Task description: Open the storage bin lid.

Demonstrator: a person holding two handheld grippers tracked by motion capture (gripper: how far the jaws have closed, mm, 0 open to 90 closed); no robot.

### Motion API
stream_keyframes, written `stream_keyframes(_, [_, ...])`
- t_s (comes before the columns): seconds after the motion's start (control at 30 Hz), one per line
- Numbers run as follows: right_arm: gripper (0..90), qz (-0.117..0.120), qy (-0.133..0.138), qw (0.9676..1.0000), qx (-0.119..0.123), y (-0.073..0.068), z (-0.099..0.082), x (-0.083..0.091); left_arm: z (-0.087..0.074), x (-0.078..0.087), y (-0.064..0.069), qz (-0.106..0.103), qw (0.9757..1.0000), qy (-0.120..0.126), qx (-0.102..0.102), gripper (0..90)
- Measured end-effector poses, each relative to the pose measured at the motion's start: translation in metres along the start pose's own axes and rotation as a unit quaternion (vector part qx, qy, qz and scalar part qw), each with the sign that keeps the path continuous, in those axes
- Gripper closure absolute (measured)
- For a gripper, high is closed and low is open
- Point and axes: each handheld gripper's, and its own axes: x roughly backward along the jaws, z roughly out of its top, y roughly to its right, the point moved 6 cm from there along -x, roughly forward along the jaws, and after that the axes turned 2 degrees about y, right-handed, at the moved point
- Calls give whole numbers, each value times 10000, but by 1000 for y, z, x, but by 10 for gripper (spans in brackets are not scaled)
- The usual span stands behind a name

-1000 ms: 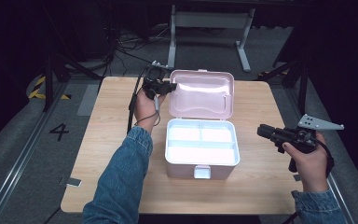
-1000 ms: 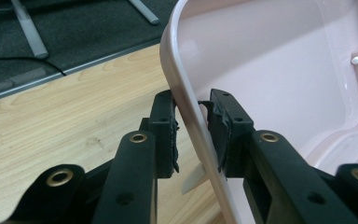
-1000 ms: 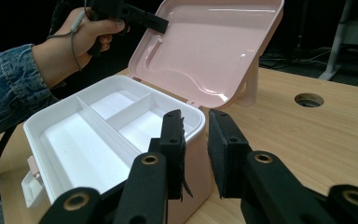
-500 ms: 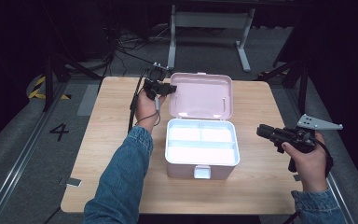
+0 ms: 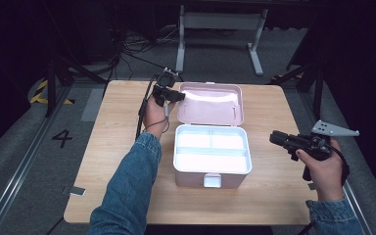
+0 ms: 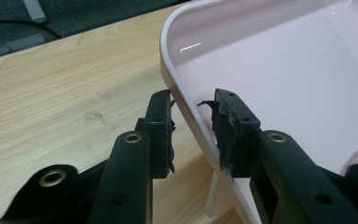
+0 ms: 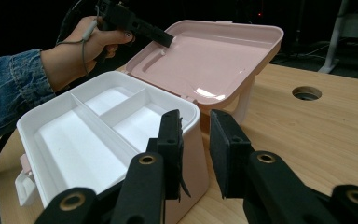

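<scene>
Black rubber pads of the left gripper [image 6: 193,133] stood apart on either side of the pink lid's [image 5: 210,104] rim, one outside and one inside, not clamped on it. In the high view this left gripper [image 5: 175,95] sat at the lid's far left corner, toward the table's [image 5: 107,161] far edge. The right gripper [image 7: 195,151] hung with its jaws parted and nothing between them, apart from the box [image 5: 211,159] near the table's right edge, where the high view showed it too [image 5: 278,137]. The box stood mid-table, its lid thrown fully back behind it and its white divided tray [image 7: 88,135] bare. Opening looked done; I judged that closing the lid, or filling the tray, remained.
</scene>
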Motion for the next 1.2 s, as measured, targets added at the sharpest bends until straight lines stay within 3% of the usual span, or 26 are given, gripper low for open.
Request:
stream_keyframes(0.13, [751, -26, -10, 10000, -14, 1, -1, 2, -5, -6, -2, -17, 9998, -192, -24, 689])
stream_keyframes(0.33, [744, -44, 14, 10000, -24, 1, -1, 3, -14, -12, -5, -131, 9989, -438, 144, 674])
stream_keyframes(0.43, [743, -46, 17, 10000, -43, 2, -1, 3, -15, -10, -5, -147, 9987, -482, 21, 658])
stream_keyframes(0.5, [739, -39, 20, 10000, -35, 2, -1, 3, -15, -5, -6, -23, 9992, -396, -99, 597])
stream_keyframes(0.73, [690, -60, -133, 9999, -42, 8, -1, -3, -15, 35, -8, -220, 9997, -31, -113, 552])
stream_keyframes(0.93, [663, -121, -152, 9998, 21, 14, 6, -10, -16, 80, 8, -391, 9978, 305, -432, 542])
stream_keyframes(1.0, [663, -140, -143, 9998, 12, 16, 9, -11, -19, 95, 16, -433, 9971, 338, -530, 534])
stream_keyframes(1.03, [663, -142, -132, 9998, 34, 17, 10, -12, -19, 95, 16, -433, 9971, 338, -530, 528])
stream_keyframes(1.13, [657, -143, -157, 9998, 31, 19, 12, -16, -28, 119, 26, -443, 9956, 312, -762, 512])
stream_keyframes(1.17, [657, -143, -157, 9998, 31, 19, 12, -16, -28, 119, 26, -443, 9956, 312, -762, 512])
stream_keyframes(1.2, [645, -205, -247, 9995, 38, 21, 12, -17, -34, 131, 30, -422, 9953, 290, -823, 512])
